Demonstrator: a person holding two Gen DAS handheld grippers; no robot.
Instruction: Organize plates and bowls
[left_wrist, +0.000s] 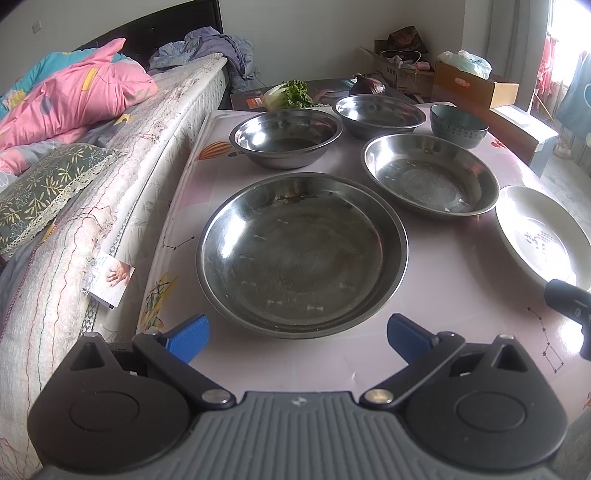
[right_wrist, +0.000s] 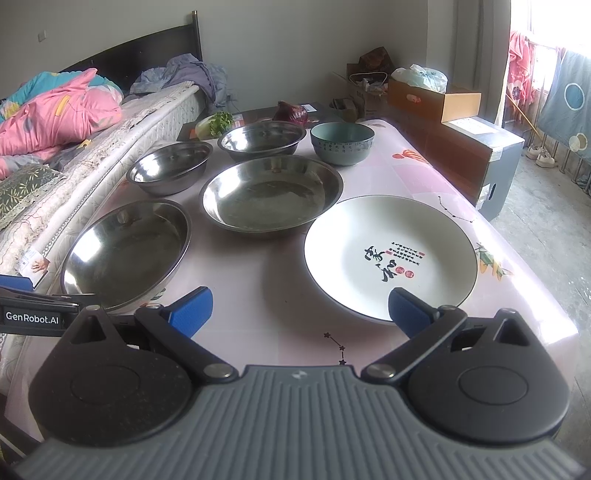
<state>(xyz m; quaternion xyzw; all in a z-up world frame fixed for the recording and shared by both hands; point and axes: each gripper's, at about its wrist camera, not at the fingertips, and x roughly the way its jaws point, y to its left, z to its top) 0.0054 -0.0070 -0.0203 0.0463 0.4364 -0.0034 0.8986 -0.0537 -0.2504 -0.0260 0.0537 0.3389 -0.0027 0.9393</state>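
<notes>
nothing stacked yet: left gripper (left_wrist: 297, 338) and right gripper (right_wrist: 300, 308) both spread wide, empty (just hovering). big steel plate (left_wrist: 301, 254) sits beside white plate (right_wrist: 389, 254); grabbing a rim looks next.

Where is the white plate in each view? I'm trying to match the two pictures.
Left wrist view: the white plate sits at the far right edge, partly cut off.
Right wrist view: the white plate lies right of centre, just ahead of the open right gripper.
Shared landmark: the teal bowl at the table's far end.
</notes>
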